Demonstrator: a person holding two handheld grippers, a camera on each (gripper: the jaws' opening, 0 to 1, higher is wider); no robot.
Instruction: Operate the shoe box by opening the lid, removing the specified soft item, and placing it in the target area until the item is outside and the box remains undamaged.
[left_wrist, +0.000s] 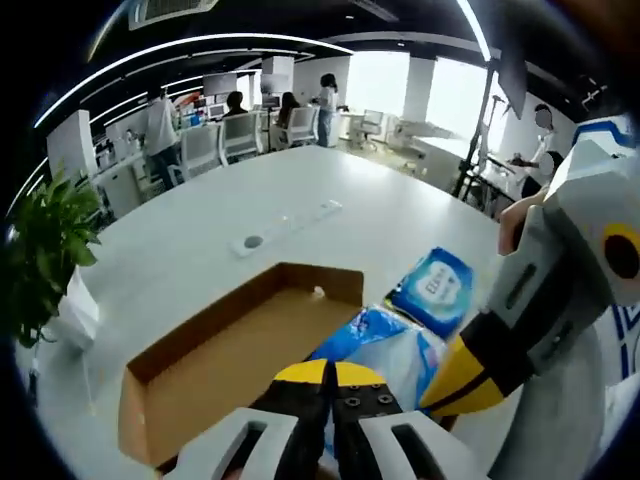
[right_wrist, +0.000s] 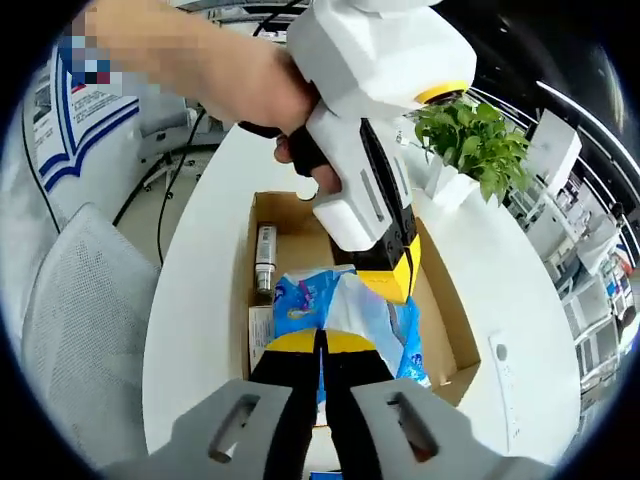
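White table (left_wrist: 200, 230) with wide bare surface beyond the open shoe box (left_wrist: 190, 350), giving ample room for set-down; soft blue-and-white packet (right_wrist: 345, 310) lies over the box, pinched by both the left gripper (left_wrist: 330, 385) and right gripper (right_wrist: 322, 345), jaws closed; opposing pulls may tear it or drag the cardboard wall (right_wrist: 440, 300)

Soft pack (right_wrist: 345, 310): lower part hidden behind the right fingers (right_wrist: 290, 380).
Pack print: too blurred to read.
Box (left_wrist: 215, 350): near corner covered by left fingers (left_wrist: 300, 395).
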